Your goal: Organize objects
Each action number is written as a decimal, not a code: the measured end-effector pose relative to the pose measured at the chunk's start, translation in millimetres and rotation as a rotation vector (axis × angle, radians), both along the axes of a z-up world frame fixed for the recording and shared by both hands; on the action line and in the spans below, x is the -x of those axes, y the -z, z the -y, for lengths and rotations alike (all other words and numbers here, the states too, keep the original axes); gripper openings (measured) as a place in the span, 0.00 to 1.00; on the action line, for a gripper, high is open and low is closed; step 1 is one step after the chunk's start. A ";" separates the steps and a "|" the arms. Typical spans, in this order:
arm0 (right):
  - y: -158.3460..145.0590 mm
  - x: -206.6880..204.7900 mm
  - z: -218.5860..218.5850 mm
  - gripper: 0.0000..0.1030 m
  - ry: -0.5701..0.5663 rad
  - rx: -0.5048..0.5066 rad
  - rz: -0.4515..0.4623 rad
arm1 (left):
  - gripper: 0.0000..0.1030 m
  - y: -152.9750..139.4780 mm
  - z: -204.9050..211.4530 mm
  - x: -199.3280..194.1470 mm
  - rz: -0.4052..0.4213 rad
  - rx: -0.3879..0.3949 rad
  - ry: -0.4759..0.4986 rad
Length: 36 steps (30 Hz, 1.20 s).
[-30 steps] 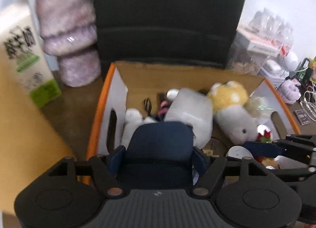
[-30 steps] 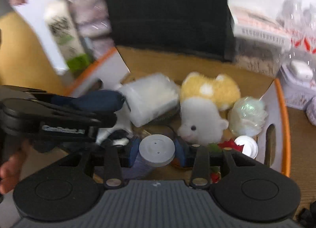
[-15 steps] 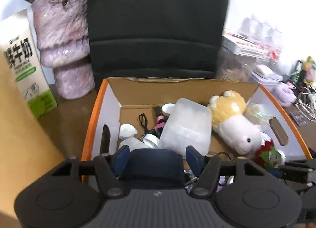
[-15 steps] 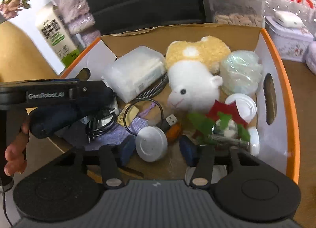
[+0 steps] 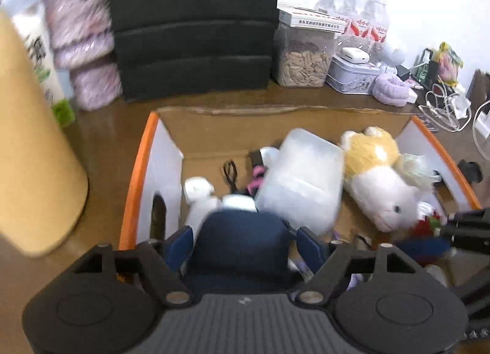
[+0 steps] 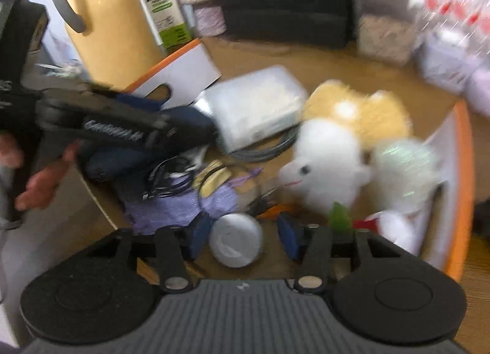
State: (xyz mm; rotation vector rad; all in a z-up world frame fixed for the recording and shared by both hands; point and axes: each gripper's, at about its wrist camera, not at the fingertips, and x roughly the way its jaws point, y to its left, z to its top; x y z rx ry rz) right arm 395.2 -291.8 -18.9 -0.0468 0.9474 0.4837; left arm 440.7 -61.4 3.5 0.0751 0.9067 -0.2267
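An orange-rimmed cardboard box [image 5: 137,182] holds a white and yellow plush [image 5: 379,182], a clear plastic case [image 5: 300,179], cables and small items. My left gripper [image 5: 245,246] hovers over the box's near left corner. Its jaws are opening around a dark blue pouch [image 5: 242,240], and a thin gap shows at the right pad. The same pouch [image 6: 183,130] shows in the right wrist view under that gripper. My right gripper [image 6: 242,239] is low over the box's front. Its jaws are opening too, and a grey round disc [image 6: 235,243] sits loose between them.
A yellow thermos [image 6: 113,35] and a milk carton [image 6: 162,5] stand left of the box. Behind the box is a black chair back [image 5: 193,26]. At the back right are a seed jar [image 5: 303,57], a tin [image 5: 349,75], bottles and cables [image 5: 444,106]. A person's hand [image 6: 39,182] grips the left tool.
Both grippers have slid sideways over the box, bringing the thermos into view. The right jaws have spread off the grey disc. The left jaws have widened around the pouch.
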 end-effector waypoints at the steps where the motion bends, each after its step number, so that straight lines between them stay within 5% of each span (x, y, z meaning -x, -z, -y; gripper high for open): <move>1: -7.9 6.4 2.5 0.63 0.021 0.008 0.029 | 0.73 -1.7 -1.5 8.0 0.011 -0.010 -0.008; 2: -17.9 11.6 6.4 0.74 0.047 0.004 0.054 | 0.74 -3.7 -3.5 16.6 0.016 -0.023 -0.016; 6: -59.5 30.6 17.6 0.83 0.162 0.017 0.133 | 0.74 -20.0 -15.4 56.7 0.018 -0.020 -0.055; 8: -76.6 45.6 15.8 0.99 0.189 0.046 0.191 | 0.74 -39.7 -21.3 90.3 0.074 -0.008 -0.052; 16: -96.3 178.3 -20.4 1.00 0.214 0.169 0.479 | 0.84 -82.9 -50.7 256.1 0.312 0.149 -0.042; 20: -76.8 271.7 -30.6 1.00 0.299 0.052 0.499 | 1.00 -66.4 -55.4 354.2 0.437 0.167 -0.131; 22: -59.5 311.0 -33.0 1.00 0.280 -0.009 0.514 | 1.00 -50.9 -55.5 388.6 0.435 0.176 -0.182; 24: -40.2 341.4 -39.1 1.00 0.256 0.033 0.502 | 1.00 -40.5 -53.8 409.8 0.382 0.158 -0.173; 27: -32.9 367.1 -43.6 1.00 0.267 0.059 0.443 | 1.00 -40.9 -44.7 434.9 0.424 0.119 -0.116; 30: -49.9 373.9 -49.7 1.00 0.253 0.009 0.446 | 1.00 -47.8 -39.1 455.0 0.476 0.077 -0.163; 36: -53.5 388.2 -59.3 1.00 0.302 0.065 0.457 | 1.00 -47.0 -44.9 476.1 0.457 0.085 -0.208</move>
